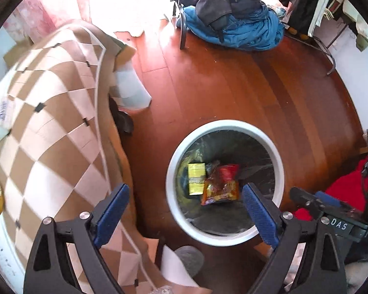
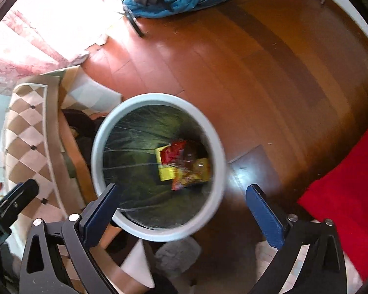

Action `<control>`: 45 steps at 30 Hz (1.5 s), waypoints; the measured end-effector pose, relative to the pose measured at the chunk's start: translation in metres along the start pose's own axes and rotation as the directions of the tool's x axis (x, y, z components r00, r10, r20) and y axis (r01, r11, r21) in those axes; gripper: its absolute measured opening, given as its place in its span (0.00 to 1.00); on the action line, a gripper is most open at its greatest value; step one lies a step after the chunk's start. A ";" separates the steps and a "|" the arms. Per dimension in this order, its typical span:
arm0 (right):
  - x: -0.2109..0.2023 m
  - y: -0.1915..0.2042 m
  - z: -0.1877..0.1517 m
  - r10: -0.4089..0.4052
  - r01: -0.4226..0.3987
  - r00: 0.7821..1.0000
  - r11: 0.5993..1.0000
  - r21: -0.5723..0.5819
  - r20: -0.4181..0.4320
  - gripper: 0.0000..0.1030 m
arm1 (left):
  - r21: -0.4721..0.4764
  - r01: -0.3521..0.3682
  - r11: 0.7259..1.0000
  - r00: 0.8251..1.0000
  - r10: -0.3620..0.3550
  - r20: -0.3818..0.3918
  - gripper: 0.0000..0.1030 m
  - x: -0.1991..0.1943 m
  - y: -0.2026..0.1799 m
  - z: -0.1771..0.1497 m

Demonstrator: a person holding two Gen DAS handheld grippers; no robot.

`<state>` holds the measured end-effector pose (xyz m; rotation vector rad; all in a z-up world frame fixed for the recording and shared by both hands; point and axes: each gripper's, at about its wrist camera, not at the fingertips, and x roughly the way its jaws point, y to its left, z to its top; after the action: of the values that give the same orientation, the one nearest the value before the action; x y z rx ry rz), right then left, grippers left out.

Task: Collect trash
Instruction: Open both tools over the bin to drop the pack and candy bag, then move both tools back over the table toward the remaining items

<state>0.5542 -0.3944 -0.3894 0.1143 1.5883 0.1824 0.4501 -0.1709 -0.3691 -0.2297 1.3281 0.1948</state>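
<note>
Nearest the left wrist camera, the left gripper (image 1: pixel 185 210) has its two blue-padded fingers (image 1: pixel 112 208) spread wide apart with nothing between them, poised above the open mouth of a round white-rimmed waste bin lined with a dark plastic bag (image 1: pixel 170 171). The right gripper (image 2: pixel 181 213) likewise stands with its blue pads (image 2: pixel 265 218) wide apart and empty, hanging over the near edge of the same bin (image 2: pixel 99 134); its black frame (image 1: pixel 331 218) shows at the right edge of the left view. The collected trash lies at the bottom of the bin: a flat yellow carton (image 1: pixel 196 178) beside a crumpled red and orange snack wrapper (image 1: pixel 220 186), the two touching; in the right view the carton (image 2: pixel 165 171) sits partly under the wrapper (image 2: pixel 189 169). The bin stands on a reddish-brown wooden plank floor (image 1: pixel 220 85), just beside a table draped in a tan and cream checked cloth (image 1: pixel 49 122). A bright red fabric (image 2: pixel 343 191) lies on the floor to the right of the bin. Farther off, a heap of blue and dark clothing (image 1: pixel 233 22) rests on the floor, with pink patterned curtains (image 2: pixel 24 56) by a bright window beyond.
</note>
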 end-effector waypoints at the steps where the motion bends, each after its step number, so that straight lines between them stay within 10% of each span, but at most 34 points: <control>1: -0.004 0.000 -0.004 -0.015 0.015 1.000 1.000 -0.006 0.007 1.00 | 0.004 -0.007 1.000 1.000 0.007 0.001 0.91 -0.002 0.000 -0.005; 20: -0.116 0.043 -0.078 -0.094 0.106 0.990 0.987 -0.118 0.102 1.00 | 0.045 -0.029 0.999 0.998 0.026 0.056 0.91 -0.084 -0.006 -0.046; 31: -0.217 0.071 -0.110 -0.003 0.027 0.977 0.993 -0.111 0.215 1.00 | 0.041 0.007 0.999 0.983 -0.014 0.184 0.91 -0.181 0.017 -0.067; 38: -0.262 0.147 -0.124 0.114 -0.053 0.964 0.967 -0.248 0.239 1.00 | -0.101 -0.030 0.994 0.960 0.057 0.276 0.91 -0.235 0.092 -0.078; 45: -0.229 0.292 -0.115 0.101 0.004 0.980 0.852 -0.524 0.171 1.00 | -0.328 -0.134 0.935 0.948 0.217 0.232 0.91 -0.221 0.218 -0.091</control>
<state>0.4334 -0.1556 -0.1075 -0.2490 1.2929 0.6211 0.2555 0.0113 -0.1863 -0.3357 1.0461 0.5712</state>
